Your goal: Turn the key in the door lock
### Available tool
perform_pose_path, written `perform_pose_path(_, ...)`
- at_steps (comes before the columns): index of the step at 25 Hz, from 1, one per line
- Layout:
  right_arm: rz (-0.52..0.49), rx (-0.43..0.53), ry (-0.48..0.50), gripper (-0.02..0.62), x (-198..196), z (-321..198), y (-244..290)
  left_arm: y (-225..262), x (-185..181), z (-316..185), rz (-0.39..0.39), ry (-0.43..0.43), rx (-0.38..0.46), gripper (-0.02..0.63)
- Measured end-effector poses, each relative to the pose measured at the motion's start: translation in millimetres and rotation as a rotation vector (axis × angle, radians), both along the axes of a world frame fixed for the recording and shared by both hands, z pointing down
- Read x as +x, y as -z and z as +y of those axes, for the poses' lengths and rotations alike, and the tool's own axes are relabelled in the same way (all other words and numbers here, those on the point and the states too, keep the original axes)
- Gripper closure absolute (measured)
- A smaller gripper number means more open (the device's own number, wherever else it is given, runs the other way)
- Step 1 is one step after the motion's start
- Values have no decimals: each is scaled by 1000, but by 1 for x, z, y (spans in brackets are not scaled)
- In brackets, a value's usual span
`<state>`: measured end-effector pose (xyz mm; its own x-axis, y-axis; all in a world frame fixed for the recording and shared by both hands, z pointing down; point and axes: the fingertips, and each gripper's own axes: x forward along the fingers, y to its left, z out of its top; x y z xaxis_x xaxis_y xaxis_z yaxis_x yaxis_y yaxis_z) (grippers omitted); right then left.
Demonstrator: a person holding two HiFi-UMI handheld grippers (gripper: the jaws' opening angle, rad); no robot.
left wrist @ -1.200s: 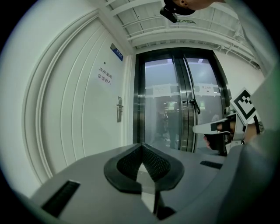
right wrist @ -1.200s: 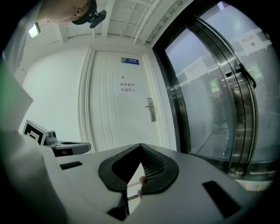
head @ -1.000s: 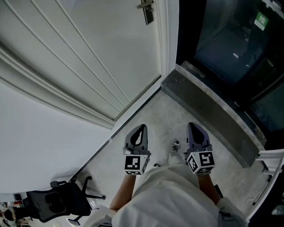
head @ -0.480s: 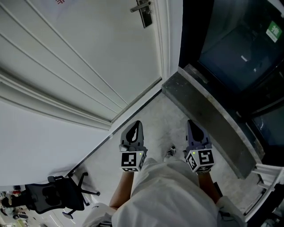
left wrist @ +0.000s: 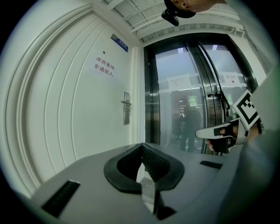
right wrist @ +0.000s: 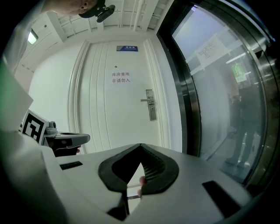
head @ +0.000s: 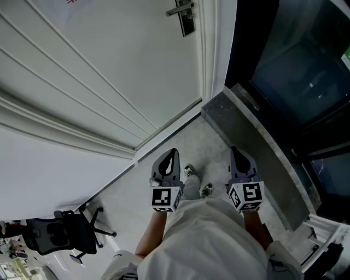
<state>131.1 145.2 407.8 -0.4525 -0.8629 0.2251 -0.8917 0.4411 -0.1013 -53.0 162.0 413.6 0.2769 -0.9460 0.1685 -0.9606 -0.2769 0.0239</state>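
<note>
The lock plate (head: pixel 187 16) is a narrow upright metal strip near the right edge of the white door (head: pixel 109 65). A lever handle (head: pixel 178 10) sticks out level from it. At this size no key can be made out.

The door is smooth, with long moulded grooves. It bears a sign (left wrist: pixel 105 68) in red characters, with a small blue plate (left wrist: pixel 119 42) higher up.

Beside the door stand tall glass doors (head: pixel 295 65) in dark metal frames. A dark stone threshold (head: pixel 257 142) runs below them, across the pale speckled floor (head: pixel 208 147).

The left gripper (head: pixel 173 154) and right gripper (head: pixel 236 152) hang side by side, well short of the door. Each has its ribbed black fingers pressed together.

A black office chair (head: pixel 60 235) stands far to the left.
</note>
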Motion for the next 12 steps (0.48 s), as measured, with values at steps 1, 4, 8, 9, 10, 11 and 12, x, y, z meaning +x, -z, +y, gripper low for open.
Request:
perform_pose_path(1, 5, -4, 7, 594, -3, -5, -3, -1, -3, -5, 1, 7, 0, 600)
perform_pose_path(4, 37, -5, 27, 594, -14, -24, -13, -9, -10, -28, 3, 20, -1, 600)
perform_pose_path(8, 70, 2, 45, 594, -25, -57, -13, -13, -13, -67, 5, 12, -8, 600)
perform_pose_path(9, 77, 8, 52, 594, -27, -66, -11, -10, -13, -78, 6, 8, 0, 600)
perform_pose_path(10, 84, 14, 57, 594, -28, -77, -9, -5, -12, -90, 7, 5, 9, 600)
perform_pose_path(11, 92, 20, 61, 594, -29, -88, -7, -1, -12, -101, 5, 2, 17, 600)
perform_pose_path(12, 100, 26, 62, 594, -31, -100, -3, 3, -12, -112, 3, 1, 24, 600)
